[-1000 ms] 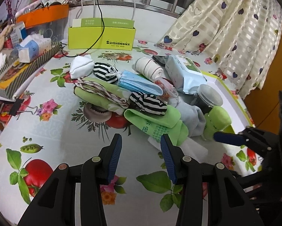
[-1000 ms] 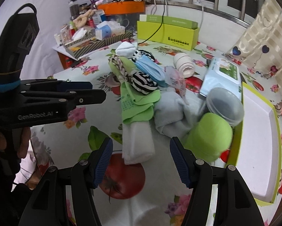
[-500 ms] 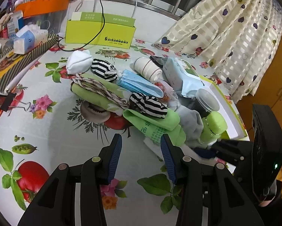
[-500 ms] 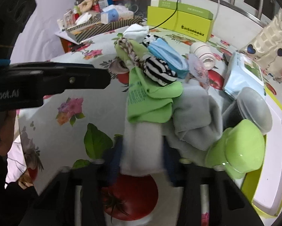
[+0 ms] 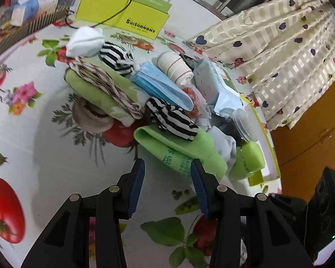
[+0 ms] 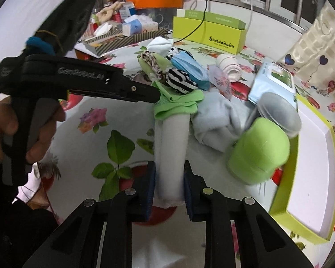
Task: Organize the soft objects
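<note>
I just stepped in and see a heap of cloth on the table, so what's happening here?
A person holds a gripper in each hand and is sorting a pile of soft things on a flowery tablecloth. The right gripper has just been closing and now pinches the near end of a white rolled cloth, whose far end lies under a green cloth. The left gripper is open and empty, right by the green cloth. A yellow-rimmed tray waits at the right.
</note>
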Motion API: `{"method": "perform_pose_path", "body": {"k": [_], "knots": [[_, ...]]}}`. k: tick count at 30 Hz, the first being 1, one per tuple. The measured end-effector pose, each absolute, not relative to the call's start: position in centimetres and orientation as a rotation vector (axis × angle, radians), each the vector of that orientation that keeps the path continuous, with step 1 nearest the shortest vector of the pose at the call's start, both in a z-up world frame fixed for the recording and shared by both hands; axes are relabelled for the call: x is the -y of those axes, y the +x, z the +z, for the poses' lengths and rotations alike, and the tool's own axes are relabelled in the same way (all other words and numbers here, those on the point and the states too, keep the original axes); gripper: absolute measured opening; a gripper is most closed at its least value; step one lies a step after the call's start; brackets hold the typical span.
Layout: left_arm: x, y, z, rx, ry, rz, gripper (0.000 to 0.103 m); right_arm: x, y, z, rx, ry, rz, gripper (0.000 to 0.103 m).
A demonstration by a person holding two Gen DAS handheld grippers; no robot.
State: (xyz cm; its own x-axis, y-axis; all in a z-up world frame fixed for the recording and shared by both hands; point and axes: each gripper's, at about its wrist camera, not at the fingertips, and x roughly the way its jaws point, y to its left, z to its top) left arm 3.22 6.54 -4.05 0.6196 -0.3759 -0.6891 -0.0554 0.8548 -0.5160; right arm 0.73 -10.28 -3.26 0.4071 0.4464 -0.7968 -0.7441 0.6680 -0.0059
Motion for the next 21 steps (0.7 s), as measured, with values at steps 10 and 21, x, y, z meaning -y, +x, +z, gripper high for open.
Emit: {"method": "perform_pose_path", "body": {"k": [10, 21], "knots": [[-6.4, 4.3, -5.2, -0.906, -0.624, -0.171, 0.044, 12.7, 0.4, -1.9, -0.821, -0.344, 0.741, 0.022], [-4.7, 6.2, -5.0, -0.899, -0.515, -0.079, 0.044, 13.5, 0.4, -0.6, -0.78, -0.324, 0.739, 0.022]]}}
